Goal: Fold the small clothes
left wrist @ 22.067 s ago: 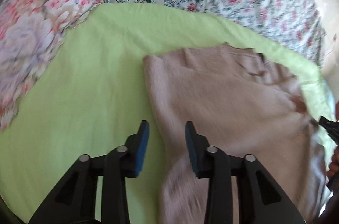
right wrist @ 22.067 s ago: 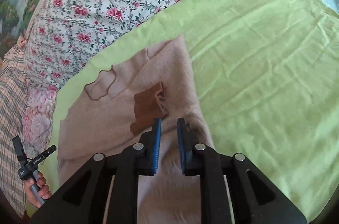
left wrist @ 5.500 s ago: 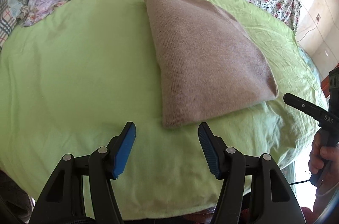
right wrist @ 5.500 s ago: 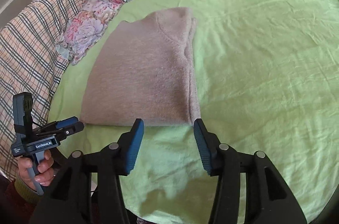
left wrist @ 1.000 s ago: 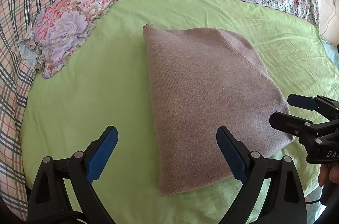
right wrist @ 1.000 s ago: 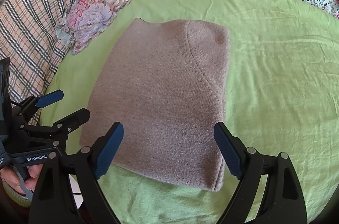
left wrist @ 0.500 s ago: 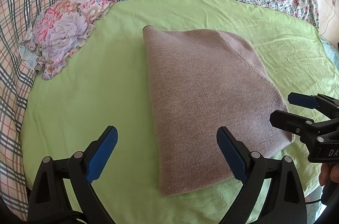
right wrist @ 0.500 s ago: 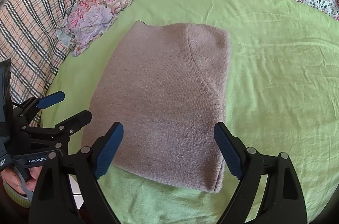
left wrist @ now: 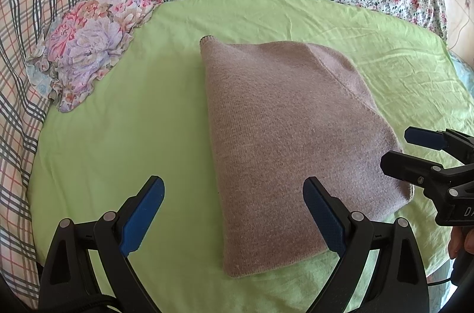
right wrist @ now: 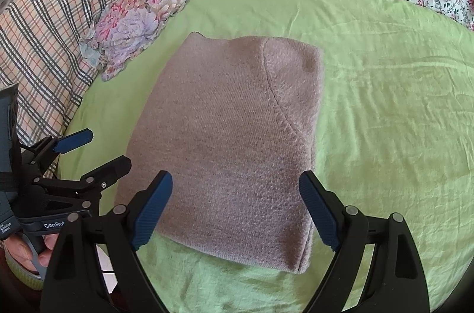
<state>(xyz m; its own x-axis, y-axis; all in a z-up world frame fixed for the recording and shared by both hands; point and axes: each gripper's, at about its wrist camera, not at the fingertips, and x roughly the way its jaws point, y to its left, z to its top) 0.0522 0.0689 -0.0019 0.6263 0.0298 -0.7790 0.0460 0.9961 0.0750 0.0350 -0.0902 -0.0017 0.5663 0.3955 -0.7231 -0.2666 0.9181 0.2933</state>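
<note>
left wrist: one folded sweater (left wrist: 284,141)

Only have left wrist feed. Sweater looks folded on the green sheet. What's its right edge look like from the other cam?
Observer: In the right wrist view the sweater has a curved seam running down its right part; that right edge is a straight fold lying flat on the green sheet.
Operator: My own tongs, seen from outside?
Observer: The left tongs sit beside the sweater's left edge, jaws open, holding nothing; a hand grips the handle below.
Operator: Right tongs wide open too?
Observer: Yes, the right tongs are spread wide, above the sweater's near edge, empty.
</note>
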